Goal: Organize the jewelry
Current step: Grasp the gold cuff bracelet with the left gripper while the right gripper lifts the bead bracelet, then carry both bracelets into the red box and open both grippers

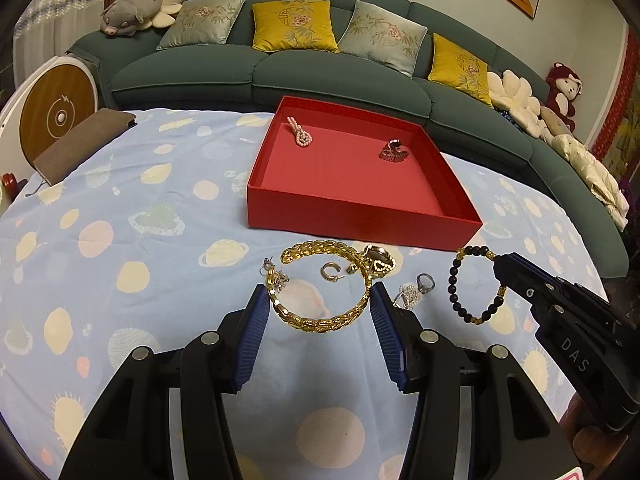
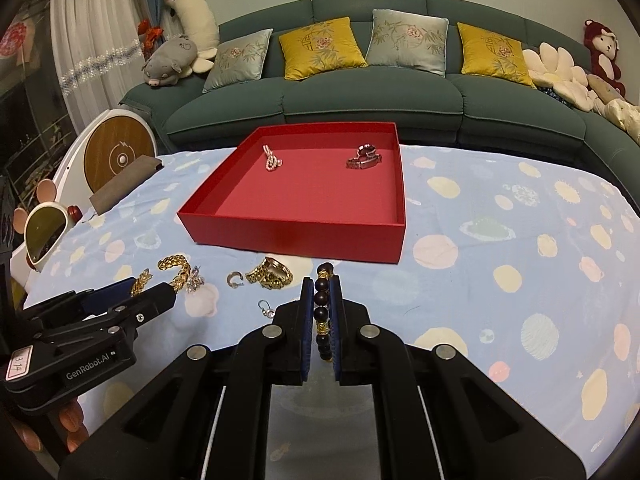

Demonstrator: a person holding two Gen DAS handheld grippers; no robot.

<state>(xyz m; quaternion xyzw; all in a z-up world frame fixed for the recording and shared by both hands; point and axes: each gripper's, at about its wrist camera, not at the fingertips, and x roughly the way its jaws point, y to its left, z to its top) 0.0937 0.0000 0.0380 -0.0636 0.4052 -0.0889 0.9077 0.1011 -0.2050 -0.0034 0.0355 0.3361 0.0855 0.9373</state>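
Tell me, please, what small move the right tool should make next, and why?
Probably lift the dark bead bracelet and carry it forward over the red box. The right tool is already shut on its beads, while the box ahead holds only a pearl strand and a watch. The left tool is open around the gold bracelet.

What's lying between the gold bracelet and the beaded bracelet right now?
In the left wrist view, a silver ring and a sparkly silver piece lie on the cloth between the gold bracelet and the beaded bracelet.

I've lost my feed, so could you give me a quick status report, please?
Right gripper shut on bead bracelet. Left gripper open, straddling gold bangle. Red tray ahead, unobstructed.
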